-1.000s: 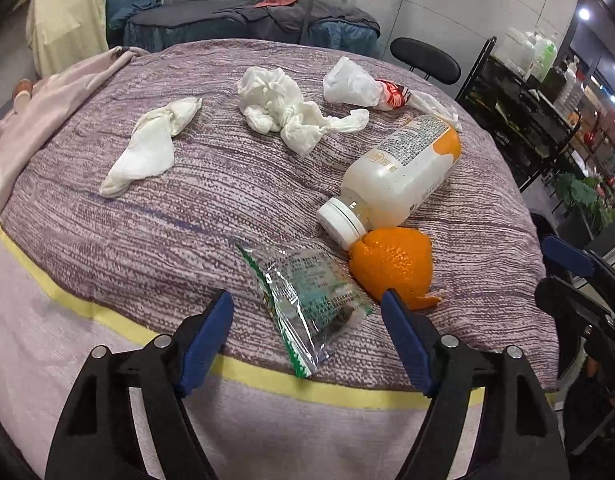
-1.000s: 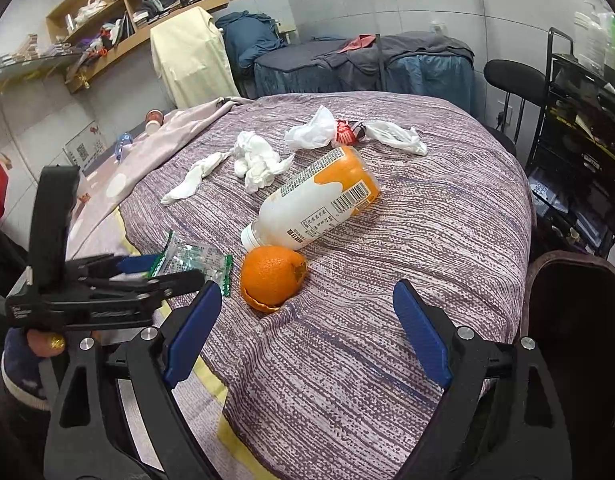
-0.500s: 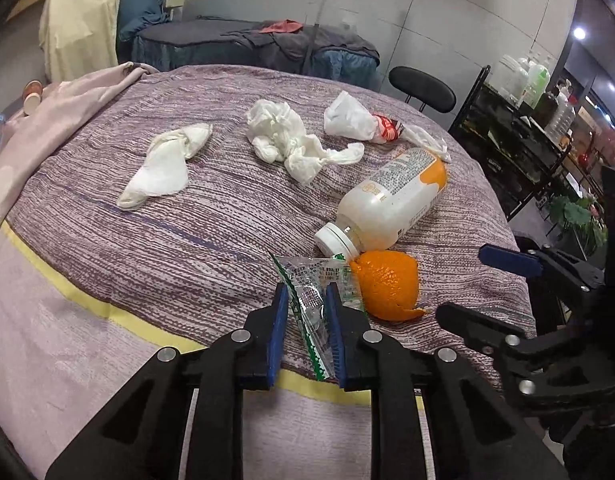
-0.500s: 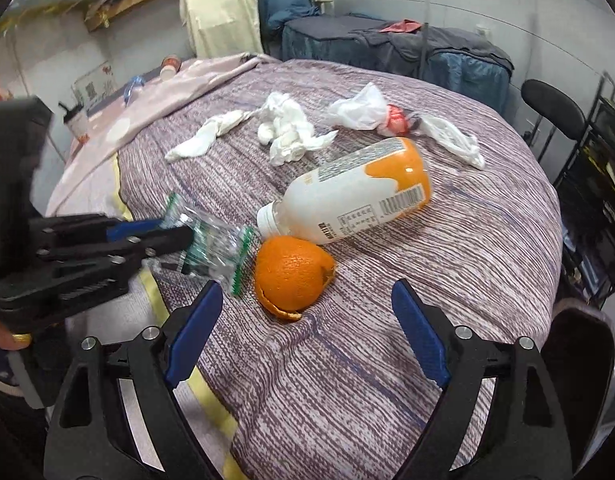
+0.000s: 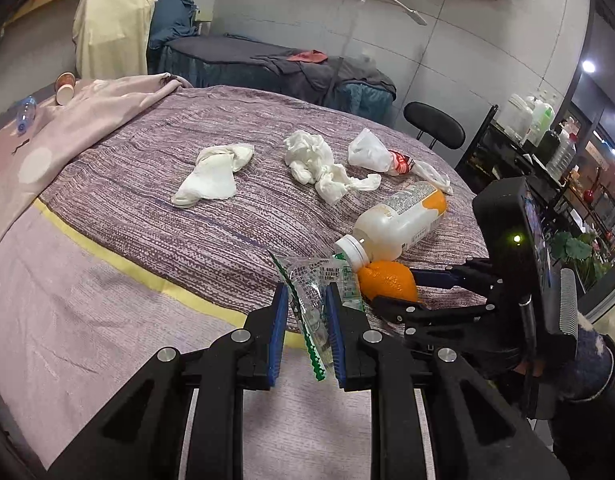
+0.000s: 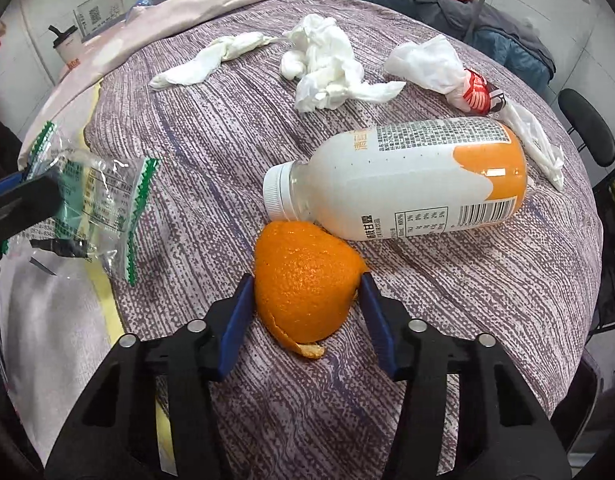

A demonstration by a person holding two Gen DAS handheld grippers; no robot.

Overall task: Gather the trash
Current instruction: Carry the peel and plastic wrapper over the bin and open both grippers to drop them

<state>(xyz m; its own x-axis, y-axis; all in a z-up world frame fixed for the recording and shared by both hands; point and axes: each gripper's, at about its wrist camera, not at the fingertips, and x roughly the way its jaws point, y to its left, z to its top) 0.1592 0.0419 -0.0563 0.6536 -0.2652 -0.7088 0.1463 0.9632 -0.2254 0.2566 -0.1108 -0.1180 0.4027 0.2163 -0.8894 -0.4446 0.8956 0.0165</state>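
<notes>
1. The left tool (image 5: 306, 312) is pressed together on a clear wrapper with green serrated edges (image 5: 312, 292), pinching it just above the near edge of the bed (image 5: 127, 208).
2. The right tool (image 6: 305, 300) is closing around the orange peel (image 6: 303, 280); the peel sits between its blue pads, the left pad touching it or nearly so, the right pad just beside its edge.
3. The peel lies on the striped purple bedspread, touching the neck end of a white-and-orange plastic bottle (image 6: 403, 184) lying on its side.
4. Farther back lie a crumpled tissue (image 6: 327, 68), a twisted tissue (image 6: 211, 60) to its left, and a white plastic bag with a red patch (image 6: 447, 72) to its right.
</notes>
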